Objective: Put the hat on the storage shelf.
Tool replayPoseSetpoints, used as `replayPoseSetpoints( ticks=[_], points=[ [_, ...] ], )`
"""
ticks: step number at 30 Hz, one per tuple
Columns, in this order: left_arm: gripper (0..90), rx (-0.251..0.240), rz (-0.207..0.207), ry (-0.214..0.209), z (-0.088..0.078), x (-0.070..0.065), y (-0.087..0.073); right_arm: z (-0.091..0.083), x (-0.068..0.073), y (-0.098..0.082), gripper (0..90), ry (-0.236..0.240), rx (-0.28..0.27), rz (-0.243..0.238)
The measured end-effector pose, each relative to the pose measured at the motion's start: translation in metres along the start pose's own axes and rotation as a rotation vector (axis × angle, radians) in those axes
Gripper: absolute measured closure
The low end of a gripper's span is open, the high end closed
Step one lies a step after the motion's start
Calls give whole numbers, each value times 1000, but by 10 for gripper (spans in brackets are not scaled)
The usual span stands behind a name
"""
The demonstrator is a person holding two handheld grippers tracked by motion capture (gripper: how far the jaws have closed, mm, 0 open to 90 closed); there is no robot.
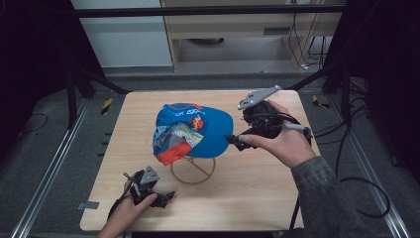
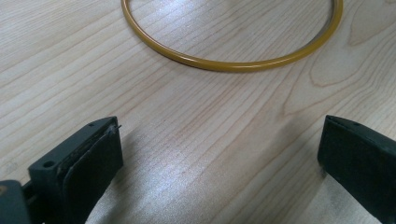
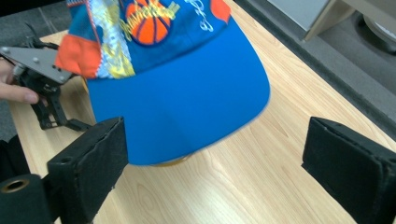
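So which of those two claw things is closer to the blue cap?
The right gripper, beside the cap's brim. The left gripper sits at the table's near edge, farther off.

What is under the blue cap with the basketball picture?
Under the blue fabric cap stands a yellow wire stand; its round base ring lies on the wooden table. The stand's upper part is covered.

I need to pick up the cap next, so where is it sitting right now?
In the high view the blue cap sits near the table's middle atop a yellow wire stand, its brim toward the open right gripper.
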State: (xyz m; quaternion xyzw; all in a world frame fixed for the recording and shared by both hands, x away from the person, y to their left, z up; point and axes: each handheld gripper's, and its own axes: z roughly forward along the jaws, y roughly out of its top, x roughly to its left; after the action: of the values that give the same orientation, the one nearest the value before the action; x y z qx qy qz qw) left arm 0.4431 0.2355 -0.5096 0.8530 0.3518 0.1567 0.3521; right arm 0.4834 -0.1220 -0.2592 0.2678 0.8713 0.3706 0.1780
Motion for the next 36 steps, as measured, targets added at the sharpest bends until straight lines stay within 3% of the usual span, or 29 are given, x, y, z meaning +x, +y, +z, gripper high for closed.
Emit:
replayPoseSetpoints(
  ticks=[9, 20, 25, 36],
  points=[
    [0, -1, 0, 0, 0, 0, 0, -4, -9, -19, 58, -28, -15, 24],
    [0, 2, -1, 0, 0, 0, 0, 7, -22, -60, 83, -91, -23, 108],
    [0, 2, -1, 0, 0, 0, 0, 29, -26, -100, 99, -119, 2, 185],
    [0, 2, -1, 0, 0, 0, 0, 65, -20, -175, 132, -173, 34, 280]
  ],
)
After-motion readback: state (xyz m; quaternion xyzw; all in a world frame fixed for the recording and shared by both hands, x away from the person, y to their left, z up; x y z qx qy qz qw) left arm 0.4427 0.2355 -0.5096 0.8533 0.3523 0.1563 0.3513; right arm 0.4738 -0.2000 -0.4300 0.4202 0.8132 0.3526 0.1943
